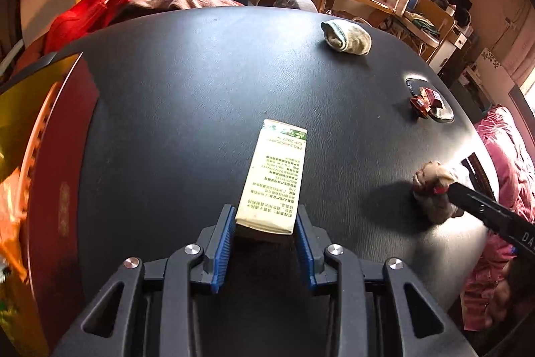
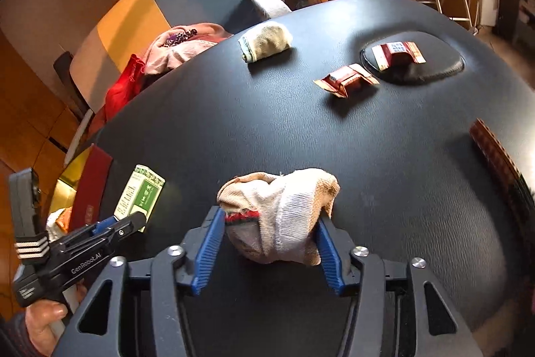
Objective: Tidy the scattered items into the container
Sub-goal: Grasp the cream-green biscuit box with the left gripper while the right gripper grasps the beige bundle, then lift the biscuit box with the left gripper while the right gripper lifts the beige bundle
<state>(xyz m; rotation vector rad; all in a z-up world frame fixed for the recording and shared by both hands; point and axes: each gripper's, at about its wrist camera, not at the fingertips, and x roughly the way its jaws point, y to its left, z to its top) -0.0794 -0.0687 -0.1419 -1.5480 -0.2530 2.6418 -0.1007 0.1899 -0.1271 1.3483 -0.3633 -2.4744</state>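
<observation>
My left gripper (image 1: pixel 265 225) is shut on the near end of a white and green carton (image 1: pixel 276 173), which juts forward above the black table (image 1: pixel 200 82). In the right wrist view that carton (image 2: pixel 140 194) and the left gripper (image 2: pixel 132 220) hang beside a red and gold container (image 2: pixel 95 183) at the table's left edge. My right gripper (image 2: pixel 269 228) is shut on a balled beige and white sock (image 2: pixel 284 209). From the left wrist view, this sock ball (image 1: pixel 431 186) sits at the tip of the right gripper (image 1: pixel 446 189), casting a shadow on the table.
A rolled grey-green sock (image 2: pixel 265 40) lies at the far side. Two red wrappers (image 2: pixel 347 79) (image 2: pixel 398 54) lie near an oval recess (image 2: pixel 434 69). A striped strip (image 2: pixel 495 156) sits at the right edge. Red and pink clothes (image 1: pixel 100 9) are piled behind the table.
</observation>
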